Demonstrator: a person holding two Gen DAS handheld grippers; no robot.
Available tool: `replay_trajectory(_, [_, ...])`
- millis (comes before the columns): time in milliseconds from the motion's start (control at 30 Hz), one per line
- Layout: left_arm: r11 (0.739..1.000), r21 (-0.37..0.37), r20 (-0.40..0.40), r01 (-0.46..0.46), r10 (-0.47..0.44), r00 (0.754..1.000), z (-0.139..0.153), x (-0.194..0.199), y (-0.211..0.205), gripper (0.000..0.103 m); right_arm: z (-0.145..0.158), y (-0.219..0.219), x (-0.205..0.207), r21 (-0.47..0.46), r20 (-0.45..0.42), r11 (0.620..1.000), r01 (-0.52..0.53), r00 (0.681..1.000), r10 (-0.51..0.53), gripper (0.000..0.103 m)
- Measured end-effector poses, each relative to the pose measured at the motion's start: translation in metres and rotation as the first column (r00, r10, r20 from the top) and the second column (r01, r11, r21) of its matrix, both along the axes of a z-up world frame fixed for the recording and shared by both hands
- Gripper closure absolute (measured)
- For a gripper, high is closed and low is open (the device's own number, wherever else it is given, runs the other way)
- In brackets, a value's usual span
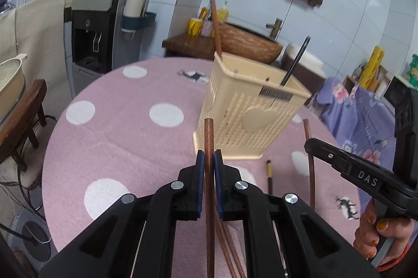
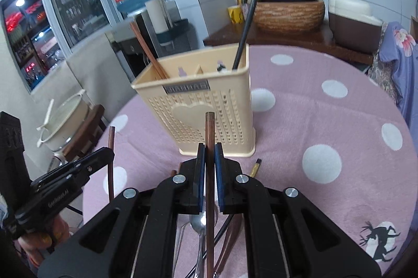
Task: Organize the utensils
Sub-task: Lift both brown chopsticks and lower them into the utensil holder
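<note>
Chopsticks, two brown wooden ones, each upright, blunt end up, one (image 1: 209, 173) pinched in left gripper (image 1: 209, 168) jaws, other (image 2: 209, 173) pinched in right gripper (image 2: 209, 165) jaws, above pink dotted tabletop (image 2: 326, 121), near slotted cream utensil holder (image 2: 209, 105), which holds one brown and one black chopstick.

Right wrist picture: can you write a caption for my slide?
Right tool shut on a brown chopstick before the cream utensil holder on the pink dotted tablecloth; left tool grips another.
</note>
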State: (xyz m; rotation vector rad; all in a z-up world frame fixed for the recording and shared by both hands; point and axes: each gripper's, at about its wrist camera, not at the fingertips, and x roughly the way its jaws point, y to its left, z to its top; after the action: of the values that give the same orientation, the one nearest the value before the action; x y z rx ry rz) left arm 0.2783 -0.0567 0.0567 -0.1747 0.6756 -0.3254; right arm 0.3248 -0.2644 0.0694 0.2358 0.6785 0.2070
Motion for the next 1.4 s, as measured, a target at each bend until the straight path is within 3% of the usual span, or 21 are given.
replay_trajectory(200, [1.000,-0.016,0.074,-0.013,0.014,0.997,0.028,-0.013,0.011,0.095,0.041,-0.022,-0.031,0.031,0.082,0.999,-0.012,0.997,0.009,0.095])
replay_trajectory(400, [0.999,-0.028,0.101,-0.024,0.027,0.995,0.041,-0.019,0.022,0.095,0.065,-0.026,-0.052,0.047,0.126,0.998,-0.036,0.992,0.030,0.095])
replay_trajectory(1067, [0.998,-0.048,0.144,-0.036,0.043,0.989,0.061,-0.026,0.035,0.095,0.079,-0.014,-0.059,0.004,0.139,0.998,-0.065,0.988,0.064,0.095])
replay_trajectory(1400, [0.999,-0.043,0.207,-0.024,0.032,0.978,0.089,-0.027,0.035,0.095,0.102,-0.013,-0.053,0.001,0.157,0.996,-0.088,0.984,0.087,0.095])
